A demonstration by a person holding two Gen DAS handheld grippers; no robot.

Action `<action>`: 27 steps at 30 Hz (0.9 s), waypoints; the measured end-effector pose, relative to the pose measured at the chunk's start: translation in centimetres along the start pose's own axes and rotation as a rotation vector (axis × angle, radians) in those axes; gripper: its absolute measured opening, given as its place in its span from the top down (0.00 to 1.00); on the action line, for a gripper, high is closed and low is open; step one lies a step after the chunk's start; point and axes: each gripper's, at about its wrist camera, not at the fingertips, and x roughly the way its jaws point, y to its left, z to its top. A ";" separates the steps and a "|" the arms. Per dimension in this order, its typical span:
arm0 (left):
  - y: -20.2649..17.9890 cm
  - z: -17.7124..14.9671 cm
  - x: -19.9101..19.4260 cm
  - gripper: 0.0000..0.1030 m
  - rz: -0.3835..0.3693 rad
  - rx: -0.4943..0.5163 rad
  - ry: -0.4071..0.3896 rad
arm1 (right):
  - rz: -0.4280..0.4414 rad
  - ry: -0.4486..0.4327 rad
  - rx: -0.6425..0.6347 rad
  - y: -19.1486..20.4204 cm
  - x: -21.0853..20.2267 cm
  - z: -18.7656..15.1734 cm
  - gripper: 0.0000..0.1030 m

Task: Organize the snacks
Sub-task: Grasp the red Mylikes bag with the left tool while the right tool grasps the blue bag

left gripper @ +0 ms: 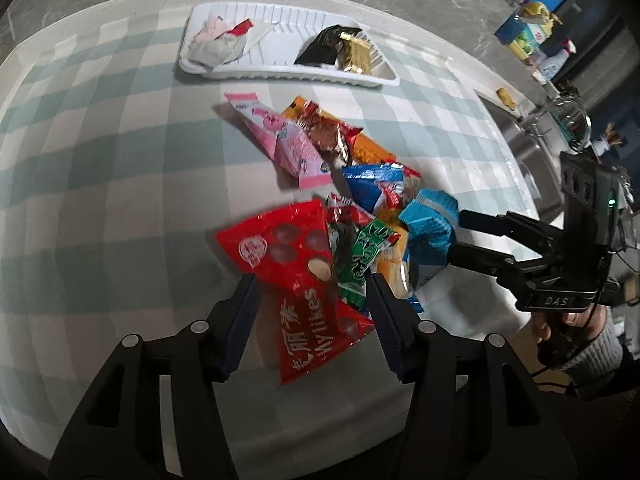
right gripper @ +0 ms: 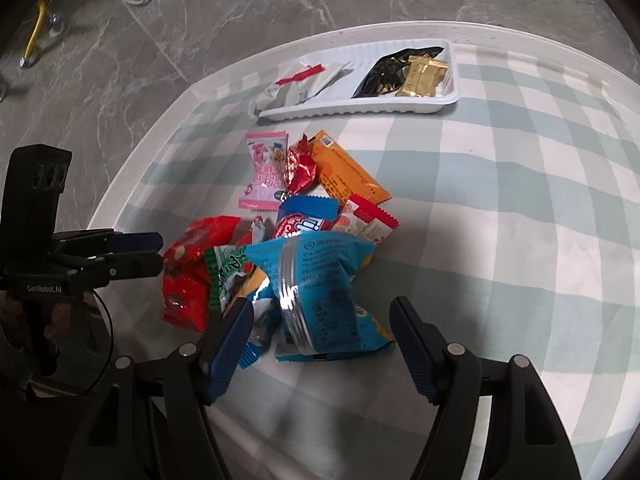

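Note:
A pile of snack packets lies on the checked tablecloth. My left gripper is open and points down at a red Mylikes packet that lies between its fingers; a green packet lies beside the right finger. My right gripper is open around a light blue packet, and its right finger stands clear of the wrapper. In each view the other gripper shows at the pile's edge: right gripper, left gripper. Behind the pile, a white tray holds white-and-red, black and gold packets.
Pink, orange, red foil and dark blue packets lie between pile and tray. A steel sink sits past the table's right edge. Grey marble floor surrounds the round table; a hand holds the right gripper.

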 end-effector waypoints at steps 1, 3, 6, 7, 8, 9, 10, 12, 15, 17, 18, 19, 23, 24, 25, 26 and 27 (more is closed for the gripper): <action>-0.1 -0.3 0.2 0.48 0.012 -0.005 0.000 | 0.002 0.003 -0.003 0.0 0.1 0.0 0.29; -0.1 -0.7 0.6 0.48 0.018 -0.022 0.004 | 0.011 0.007 -0.012 0.0 0.4 0.0 0.29; 0.0 -1.0 1.4 0.48 0.019 -0.041 0.013 | 0.011 0.013 -0.020 0.1 0.8 0.2 0.29; 0.1 -1.1 1.6 0.48 0.024 -0.044 0.015 | 0.013 0.013 -0.020 0.0 0.9 0.2 0.29; 0.2 -1.2 1.9 0.48 0.027 -0.049 0.018 | 0.015 0.014 -0.020 0.0 1.0 0.2 0.29; 0.3 -1.3 2.1 0.48 0.026 -0.055 0.022 | 0.018 0.015 -0.019 0.0 1.2 0.3 0.29; 0.4 -1.4 2.3 0.48 0.025 -0.062 0.024 | 0.018 0.016 -0.017 0.0 1.3 0.3 0.29; 0.7 -1.4 2.8 0.48 0.029 -0.073 0.028 | 0.017 0.020 -0.012 -0.2 1.4 0.4 0.30; 1.0 -1.5 3.3 0.48 0.024 -0.087 0.027 | 0.022 0.030 -0.005 -0.4 1.8 0.3 0.38; 1.1 -1.6 3.6 0.48 0.022 -0.094 0.033 | 0.018 0.032 -0.002 -0.5 1.8 0.2 0.41; 1.2 -1.6 3.7 0.48 0.023 -0.097 0.033 | 0.023 0.032 -0.001 -0.5 1.8 0.2 0.43; 1.3 -1.7 3.8 0.48 0.022 -0.097 0.030 | 0.025 0.030 0.001 -0.5 1.8 0.1 0.44; 1.6 -1.9 4.1 0.52 0.003 -0.104 0.012 | 0.033 0.019 0.012 -0.8 1.9 0.0 0.50; 1.7 -2.0 4.2 0.60 -0.006 -0.108 0.011 | 0.037 0.019 0.017 -0.9 1.9 -0.1 0.54; 1.9 -2.0 4.2 0.64 -0.017 -0.118 0.009 | 0.040 0.017 0.022 -1.0 1.9 -0.1 0.58; 2.1 -2.0 4.3 0.65 -0.023 -0.132 0.005 | 0.048 0.014 0.026 -1.1 1.8 -0.2 0.59; 2.2 -2.0 4.3 0.66 -0.027 -0.135 -0.001 | 0.059 0.010 0.034 -1.3 1.8 -0.2 0.60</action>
